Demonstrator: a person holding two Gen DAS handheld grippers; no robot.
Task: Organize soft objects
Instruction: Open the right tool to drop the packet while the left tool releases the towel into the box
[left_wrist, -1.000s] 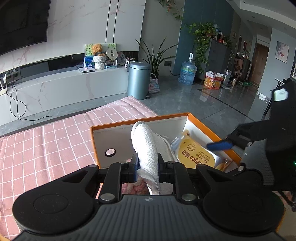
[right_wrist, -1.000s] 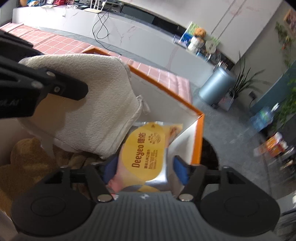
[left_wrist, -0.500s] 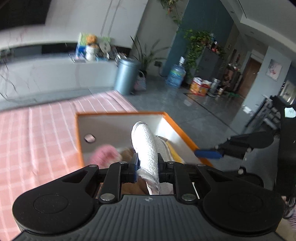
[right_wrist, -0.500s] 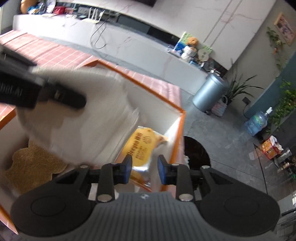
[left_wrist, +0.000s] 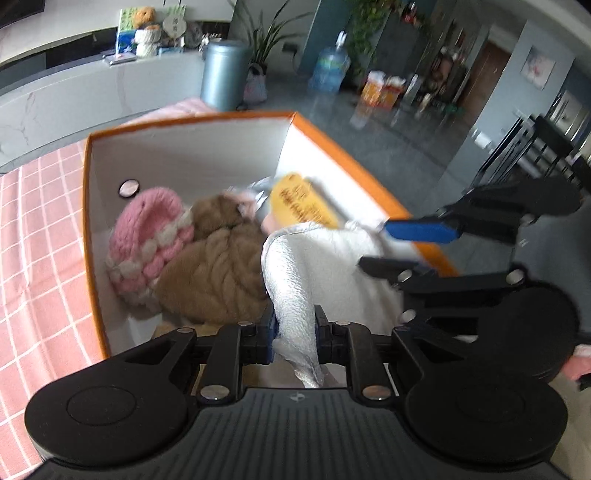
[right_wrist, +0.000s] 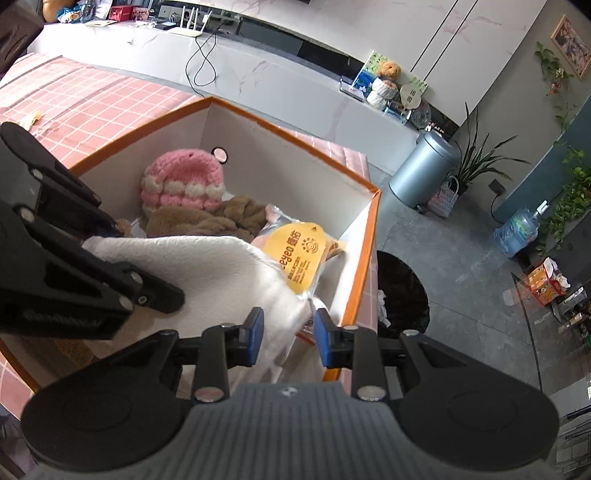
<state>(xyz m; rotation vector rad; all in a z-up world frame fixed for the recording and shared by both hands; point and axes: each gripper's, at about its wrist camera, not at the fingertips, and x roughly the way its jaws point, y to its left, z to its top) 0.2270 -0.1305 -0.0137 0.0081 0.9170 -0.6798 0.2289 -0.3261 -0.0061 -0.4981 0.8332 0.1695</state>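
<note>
Fingers of the left gripper pinch a fold of the white towel, cloth squeezed between the pads and bulging out forward. Right gripper has its blue pads spread, with the towel's right edge lying in the gap between them, not clamped as far as I can tell.

Towel hangs over the near part of the orange box, above the contents. Its long axis runs roughly left to right between the two grippers; left one has the near-left fold, right one sits at the opposite end near the box's right wall.

Inside: pink knit hat at the far left corner, tan plush in the middle, yellow-label wipes pack along the right wall, partly under the towel.

Judgement: towel goes down into the free near space. Right gripper is nearer the loose end, so it would close there or guide it.
</note>
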